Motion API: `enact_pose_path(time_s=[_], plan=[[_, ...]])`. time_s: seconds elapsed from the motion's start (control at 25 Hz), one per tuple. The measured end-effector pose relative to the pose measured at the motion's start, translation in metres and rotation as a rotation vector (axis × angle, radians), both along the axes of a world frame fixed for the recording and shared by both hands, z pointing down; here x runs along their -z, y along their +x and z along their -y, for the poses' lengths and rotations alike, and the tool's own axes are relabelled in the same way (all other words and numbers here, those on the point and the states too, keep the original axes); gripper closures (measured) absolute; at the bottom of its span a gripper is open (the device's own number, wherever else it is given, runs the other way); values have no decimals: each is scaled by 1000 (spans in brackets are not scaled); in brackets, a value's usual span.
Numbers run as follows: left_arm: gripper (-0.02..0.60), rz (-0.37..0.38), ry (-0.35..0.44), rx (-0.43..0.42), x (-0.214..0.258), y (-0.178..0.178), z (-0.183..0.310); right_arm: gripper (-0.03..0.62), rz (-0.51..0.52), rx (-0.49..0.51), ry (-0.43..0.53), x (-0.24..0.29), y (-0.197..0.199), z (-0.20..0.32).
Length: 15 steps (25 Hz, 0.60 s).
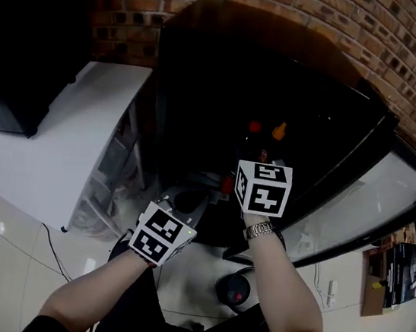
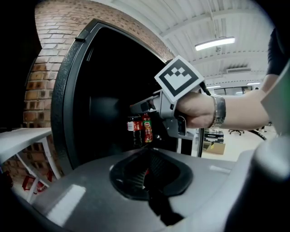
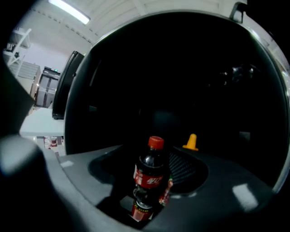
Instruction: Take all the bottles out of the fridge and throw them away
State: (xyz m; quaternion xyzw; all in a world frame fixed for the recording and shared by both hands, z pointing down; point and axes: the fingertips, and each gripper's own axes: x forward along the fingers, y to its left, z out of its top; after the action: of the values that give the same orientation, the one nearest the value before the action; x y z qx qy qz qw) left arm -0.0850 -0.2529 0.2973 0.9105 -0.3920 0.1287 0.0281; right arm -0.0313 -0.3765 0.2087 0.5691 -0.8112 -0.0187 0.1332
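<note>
Jaws of the right gripper [image 3: 148, 165] gape, not yet touching the cola bottle [image 3: 152, 174] upright in the fridge [image 2: 68, 90], while the left gripper [image 2: 146, 156] is clenched on nothing; closing off-centre could knock the cola bottle over.

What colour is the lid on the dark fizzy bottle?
The cap is red; the right gripper view shows it best.

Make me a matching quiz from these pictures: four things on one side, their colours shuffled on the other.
Things:
1. cola bottle cap
2. pointed cap
3. shelf unit
4. wristwatch

Colours:
A. white
B. silver
C. red
D. yellow-orange

Pairs: 1-C, 2-D, 3-A, 4-B
</note>
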Motion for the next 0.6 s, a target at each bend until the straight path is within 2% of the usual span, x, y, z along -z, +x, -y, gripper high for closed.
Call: enact_pose_path(time_s=[0.2,0.36,0.48,0.6], plan=[[577,-1,12,-40,4,11,17,327,5,4,-15,7,0,24],[578,-10,12,-37,3,9,30,329,17,8,-33,9,-3,37],[578,-18,9,-28,2,3,39,431,32,-12,-49,9,0,45],[577,-27,-9,-23,-2,1,42,439,36,-10,-56,9,1,46]])
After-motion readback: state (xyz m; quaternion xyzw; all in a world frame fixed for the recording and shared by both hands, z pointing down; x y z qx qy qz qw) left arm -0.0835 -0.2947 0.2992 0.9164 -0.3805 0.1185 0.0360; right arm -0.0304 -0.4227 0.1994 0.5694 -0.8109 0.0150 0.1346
